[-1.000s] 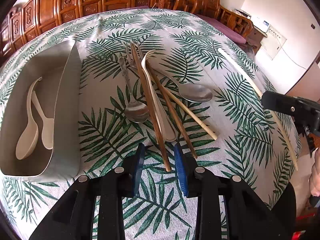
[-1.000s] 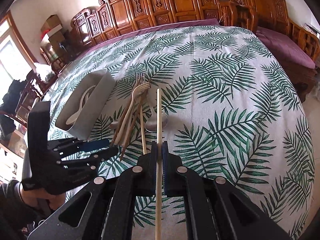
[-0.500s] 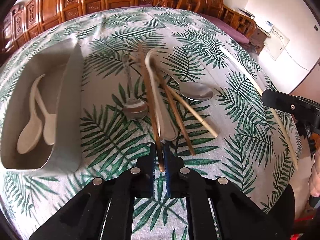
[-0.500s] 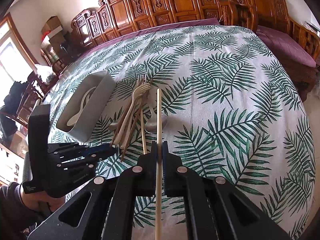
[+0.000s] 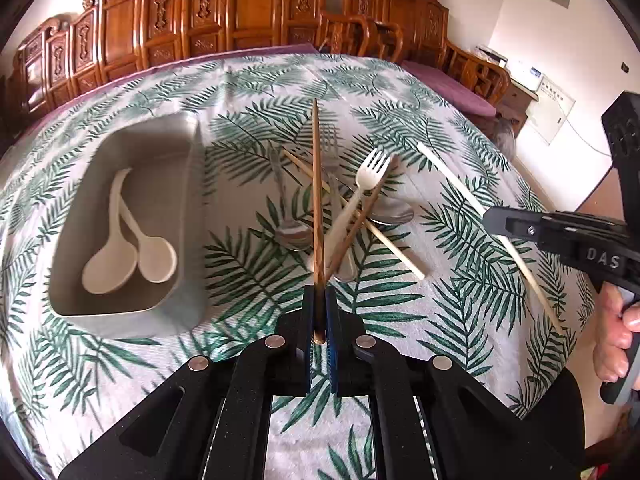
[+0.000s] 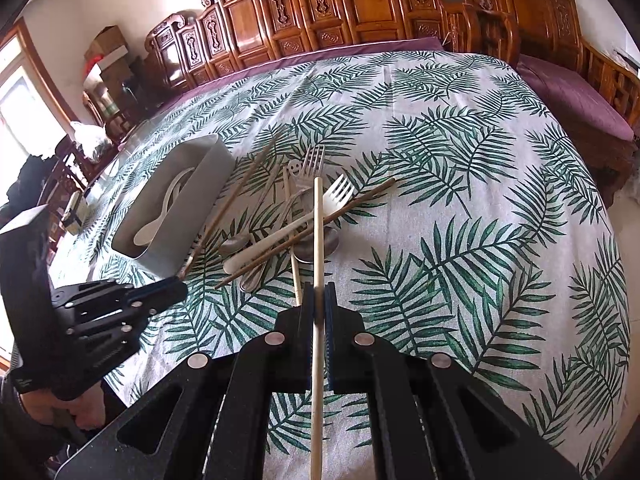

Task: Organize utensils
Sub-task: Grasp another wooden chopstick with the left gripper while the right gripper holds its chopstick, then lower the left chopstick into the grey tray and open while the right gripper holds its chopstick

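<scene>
Palm-leaf cloth covers the surface [image 5: 400,92] I am working over, and I take the grey tray [image 5: 188,208] as my landmark. Inside it lie two white spoons [image 5: 120,256], bowls toward me. Just right of the tray is the loose pile: a white plastic fork [image 5: 360,188] lying across metal spoons [image 5: 292,236] and a metal fork [image 6: 312,164], with a second dark chopstick [image 6: 320,224] and a pale chopstick [image 5: 384,240] crossing beneath. A second ago my left tool [image 5: 319,320] stood spread at the near end of the dark wooden chopstick [image 5: 316,184] as it lay in that pile; half a second ago it had pressed together on it. Now the stick is pinched between the blue pads and lifted free, pointing away from me above the pile, just right of the tray's long wall. The fork has swung round on the heap since the stick came out. My right tool [image 6: 319,304] has not changed: it remains pressed on a pale chopstick [image 6: 318,280], held well right of the tray, above the pile's near edge. I judge that each hand now carries one stick, so the grasping step is done; next comes carrying them toward the tray.
</scene>
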Tool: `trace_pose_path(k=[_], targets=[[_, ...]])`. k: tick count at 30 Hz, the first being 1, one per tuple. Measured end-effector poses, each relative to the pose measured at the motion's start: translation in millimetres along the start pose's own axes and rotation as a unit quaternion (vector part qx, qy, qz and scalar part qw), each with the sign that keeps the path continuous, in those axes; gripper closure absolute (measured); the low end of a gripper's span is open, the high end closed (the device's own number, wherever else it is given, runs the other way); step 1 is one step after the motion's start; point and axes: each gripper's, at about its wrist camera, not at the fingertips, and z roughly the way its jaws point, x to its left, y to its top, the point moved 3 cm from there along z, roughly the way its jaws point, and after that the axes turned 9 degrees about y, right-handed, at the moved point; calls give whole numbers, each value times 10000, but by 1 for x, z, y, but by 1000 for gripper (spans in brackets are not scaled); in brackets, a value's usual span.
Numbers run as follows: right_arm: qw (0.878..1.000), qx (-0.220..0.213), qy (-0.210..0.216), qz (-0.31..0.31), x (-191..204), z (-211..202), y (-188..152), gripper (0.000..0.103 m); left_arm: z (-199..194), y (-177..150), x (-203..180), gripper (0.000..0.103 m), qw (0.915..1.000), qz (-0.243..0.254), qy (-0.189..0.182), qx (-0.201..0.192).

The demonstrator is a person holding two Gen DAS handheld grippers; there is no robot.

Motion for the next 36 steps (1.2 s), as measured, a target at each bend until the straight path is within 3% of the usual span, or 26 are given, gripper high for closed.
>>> trace_pose_path(k=[18, 36], targets=[[9996, 47, -59, -258, 32, 16, 10, 97, -35, -1, 85, 99, 9983, -359, 362, -282], [9971, 165, 57, -738, 100, 45, 43, 97, -10, 11, 139, 99, 9983, -111, 566, 124]])
